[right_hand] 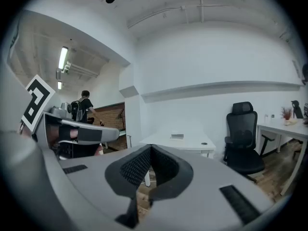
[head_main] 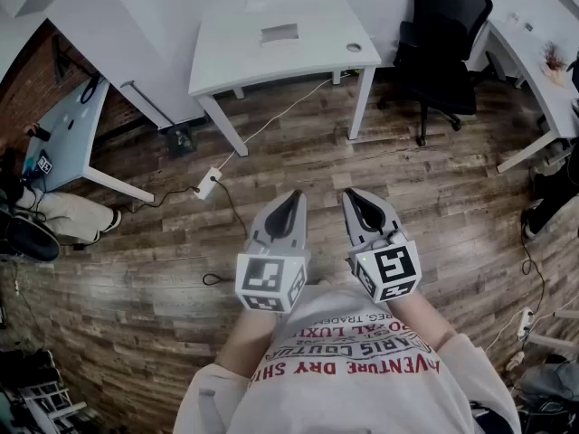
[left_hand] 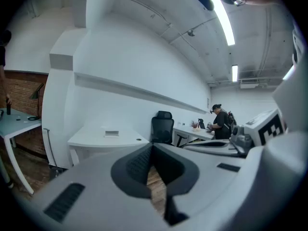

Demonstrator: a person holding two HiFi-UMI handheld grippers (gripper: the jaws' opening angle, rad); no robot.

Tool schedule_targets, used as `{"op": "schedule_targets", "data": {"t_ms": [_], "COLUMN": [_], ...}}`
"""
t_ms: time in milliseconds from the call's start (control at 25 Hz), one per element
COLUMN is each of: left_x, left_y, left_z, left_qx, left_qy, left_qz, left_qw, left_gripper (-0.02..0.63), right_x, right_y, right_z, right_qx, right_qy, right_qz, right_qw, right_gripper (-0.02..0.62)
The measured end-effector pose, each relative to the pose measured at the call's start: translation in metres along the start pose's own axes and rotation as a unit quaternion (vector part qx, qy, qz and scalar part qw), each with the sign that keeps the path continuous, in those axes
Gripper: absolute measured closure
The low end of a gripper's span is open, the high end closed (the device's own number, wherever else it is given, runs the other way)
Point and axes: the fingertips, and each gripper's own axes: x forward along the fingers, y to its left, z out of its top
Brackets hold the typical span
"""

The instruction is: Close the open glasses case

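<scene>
A small pale box-like object, too small to tell whether it is the glasses case, lies on the white desk ahead of me; it also shows in the left gripper view and in the right gripper view. My left gripper and right gripper hang side by side over the wooden floor, well short of the desk. The left gripper has its jaws closed tip to tip with nothing between them. So does the right gripper.
A black office chair stands right of the desk. A power strip with cables lies on the floor in front of it. Another white desk is at far right, a glass-topped table at left. A person stands far off.
</scene>
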Motion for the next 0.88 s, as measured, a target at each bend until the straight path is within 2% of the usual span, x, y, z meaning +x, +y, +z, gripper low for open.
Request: {"op": "schedule_targets", "data": {"t_ms": [320, 520, 640, 880], "left_x": [-0.002, 0.003, 0.008, 0.025], "left_y": [0.005, 0.01, 0.016, 0.056], "left_z": [-0.002, -0.007, -0.01, -0.014], "left_qx": [-0.002, -0.005, -0.009, -0.026], "left_qy": [0.006, 0.016, 0.023, 0.039], "left_qz": [0.006, 0.005, 0.003, 0.018], "left_qw": [1.0, 0.9998, 0.9997, 0.9987], "left_gripper": [0.601, 0.601, 0.601, 0.601], "right_x": [0.0, 0.004, 0.01, 0.038], "right_y": [0.0, -0.004, -0.008, -0.013], "right_z": [0.001, 0.0, -0.001, -0.008], "right_qx": [0.004, 0.037, 0.037, 0.04], "right_qy": [-0.005, -0.011, -0.013, 0.004], "right_qz": [-0.001, -0.001, -0.008, -0.018], "right_qw": [1.0, 0.999, 0.999, 0.999], "right_gripper": [0.583, 0.583, 0.583, 0.583]}}
